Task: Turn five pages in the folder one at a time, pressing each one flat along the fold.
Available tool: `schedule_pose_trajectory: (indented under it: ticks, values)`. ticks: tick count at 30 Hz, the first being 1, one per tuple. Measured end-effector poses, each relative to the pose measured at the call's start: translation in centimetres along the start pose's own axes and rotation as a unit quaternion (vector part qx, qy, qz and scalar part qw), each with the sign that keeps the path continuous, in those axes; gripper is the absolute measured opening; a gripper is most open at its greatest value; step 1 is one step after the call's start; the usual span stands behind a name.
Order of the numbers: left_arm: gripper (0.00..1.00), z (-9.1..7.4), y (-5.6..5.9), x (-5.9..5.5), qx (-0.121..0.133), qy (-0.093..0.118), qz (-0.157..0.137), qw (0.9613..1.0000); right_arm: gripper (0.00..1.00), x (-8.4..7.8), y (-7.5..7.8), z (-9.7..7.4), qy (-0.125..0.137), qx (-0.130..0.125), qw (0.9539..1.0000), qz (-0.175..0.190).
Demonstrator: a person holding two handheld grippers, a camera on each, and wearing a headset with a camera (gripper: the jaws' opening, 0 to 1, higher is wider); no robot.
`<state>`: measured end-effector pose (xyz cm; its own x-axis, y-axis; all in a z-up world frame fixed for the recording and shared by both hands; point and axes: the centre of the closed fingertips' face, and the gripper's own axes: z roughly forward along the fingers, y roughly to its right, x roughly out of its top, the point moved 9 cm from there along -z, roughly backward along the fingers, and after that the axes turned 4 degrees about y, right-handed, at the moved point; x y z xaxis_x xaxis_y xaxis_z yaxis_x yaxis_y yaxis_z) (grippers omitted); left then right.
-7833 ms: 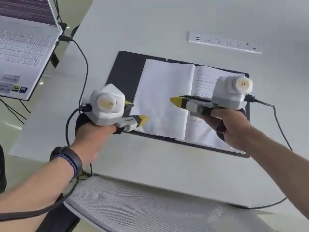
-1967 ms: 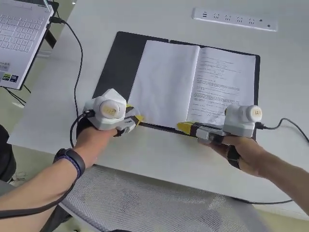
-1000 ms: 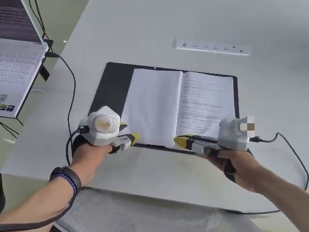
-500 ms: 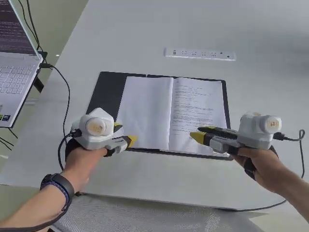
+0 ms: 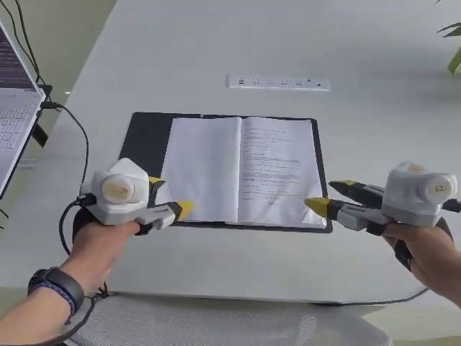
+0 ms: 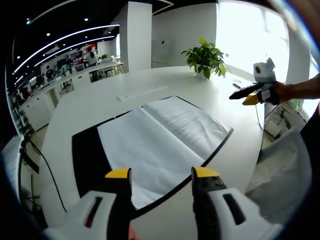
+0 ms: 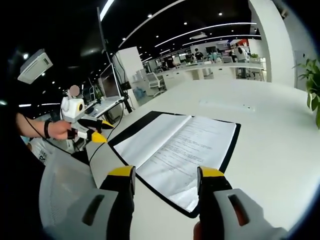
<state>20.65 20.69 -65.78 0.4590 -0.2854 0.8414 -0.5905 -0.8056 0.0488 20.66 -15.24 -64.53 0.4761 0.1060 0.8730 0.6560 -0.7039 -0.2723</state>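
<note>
The black folder (image 5: pixel 146 138) lies open and flat on the white table, with a blank page (image 5: pixel 202 167) on the left and a printed page (image 5: pixel 277 169) on the right. My left gripper (image 5: pixel 171 196) hovers open at the folder's front left corner, holding nothing. My right gripper (image 5: pixel 329 196) is open just off the front right corner, also holding nothing. In the left gripper view the open jaws (image 6: pixel 161 173) frame the folder (image 6: pixel 150 142), and the right gripper (image 6: pixel 251 94) shows beyond it. The right gripper view looks between its open jaws (image 7: pixel 166 171) at the folder (image 7: pixel 175 145) and the left gripper (image 7: pixel 92 132).
A white power strip (image 5: pixel 278 83) lies behind the folder. A laptop (image 5: pixel 11 119) sits at the far left with a black cable (image 5: pixel 75 130) running toward my left hand. A mesh chair (image 5: pixel 216 328) is below the table's near edge. A potted plant (image 6: pixel 205 57) stands on the table.
My right gripper has moved right, from the folder's front edge near the fold to beyond its right corner, and its jaws now stand apart. The left gripper stays at the front left corner.
</note>
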Motion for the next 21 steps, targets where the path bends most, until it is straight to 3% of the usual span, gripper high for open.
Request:
schedule_pose_trajectory:
  ticks: [11,21]
  values:
    - [0.58,-3.6,-0.5,0.4,0.004,0.011,0.006,0.9999,0.55,0.8,0.3,-4.3,0.009,-0.048,0.9987,-0.015]
    - [0.67,-6.0,-1.1,0.5,0.017,0.022,-0.007,0.9996,0.61,0.4,-0.2,-5.9,0.005,-0.072,0.9971,-0.022]
